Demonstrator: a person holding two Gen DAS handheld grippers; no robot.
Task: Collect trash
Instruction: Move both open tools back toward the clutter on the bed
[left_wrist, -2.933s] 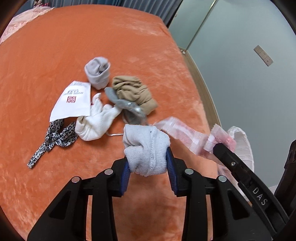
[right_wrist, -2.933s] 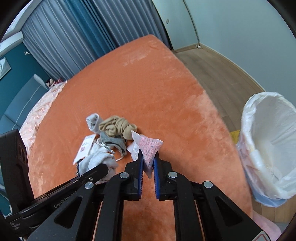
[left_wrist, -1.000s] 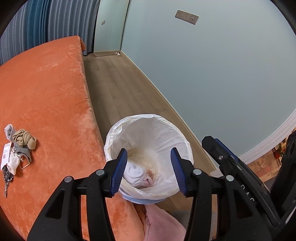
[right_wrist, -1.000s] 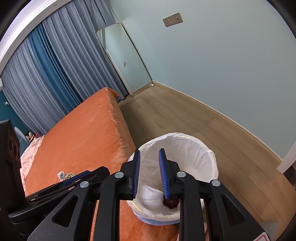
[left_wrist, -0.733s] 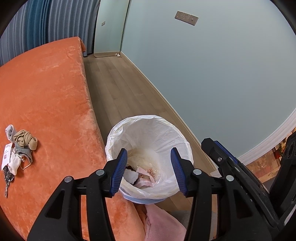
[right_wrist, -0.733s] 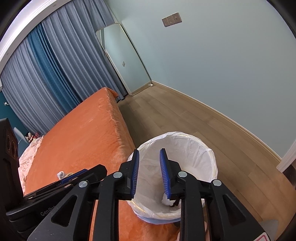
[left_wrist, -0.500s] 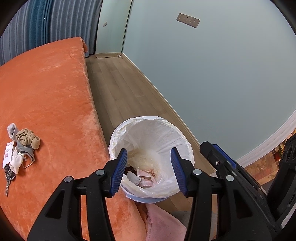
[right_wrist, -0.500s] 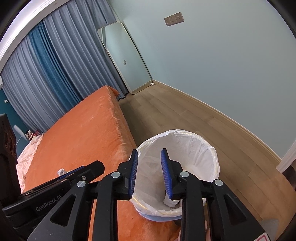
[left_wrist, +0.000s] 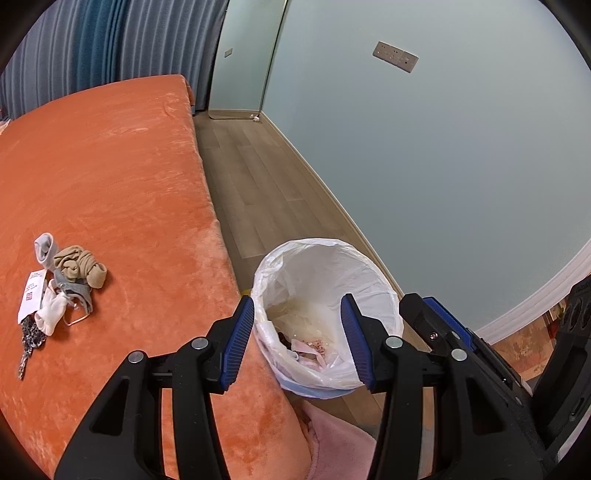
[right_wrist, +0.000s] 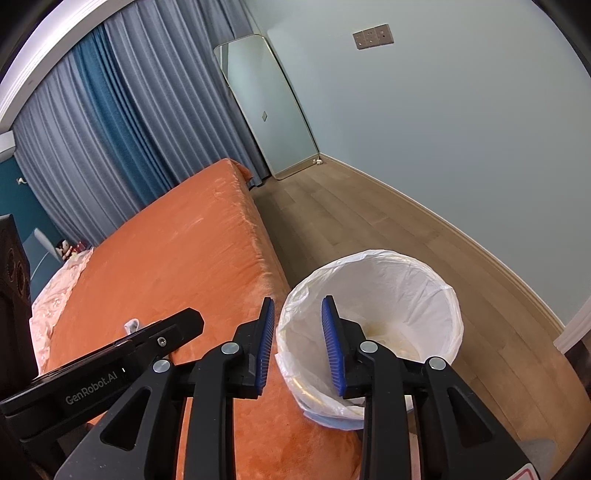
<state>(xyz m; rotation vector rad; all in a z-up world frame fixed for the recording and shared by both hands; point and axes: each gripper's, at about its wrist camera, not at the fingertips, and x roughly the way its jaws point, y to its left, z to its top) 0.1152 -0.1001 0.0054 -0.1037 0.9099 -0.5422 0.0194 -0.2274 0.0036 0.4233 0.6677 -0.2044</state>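
Observation:
A bin with a white liner (left_wrist: 354, 266) stands on the floor beside the orange bed (left_wrist: 110, 177); it also shows in the right wrist view (right_wrist: 406, 280). Pink wrapper and other trash (left_wrist: 310, 345) lie at its bottom. My left gripper (left_wrist: 297, 341) is open and empty above the bin's near rim. My right gripper (right_wrist: 297, 347) is open and empty, above the bin's left rim. A small pile remains on the bed: a beige sock (left_wrist: 81, 264), grey sock (left_wrist: 45, 249), white sock (left_wrist: 51, 310), white paper tag (left_wrist: 31, 295), leopard-print band (left_wrist: 29, 339).
A wooden floor (left_wrist: 258, 184) runs between the bed and the pale blue wall. A mirror (right_wrist: 266, 103) leans on the far wall by blue curtains (right_wrist: 122, 122). Pink fabric (left_wrist: 332, 450) lies on the floor below the bin.
Both grippers carried a grey-white sock and pink wrapper from the bed to the bin and let go; both items now lie in it. In the last second both views shifted slightly towards the bed.

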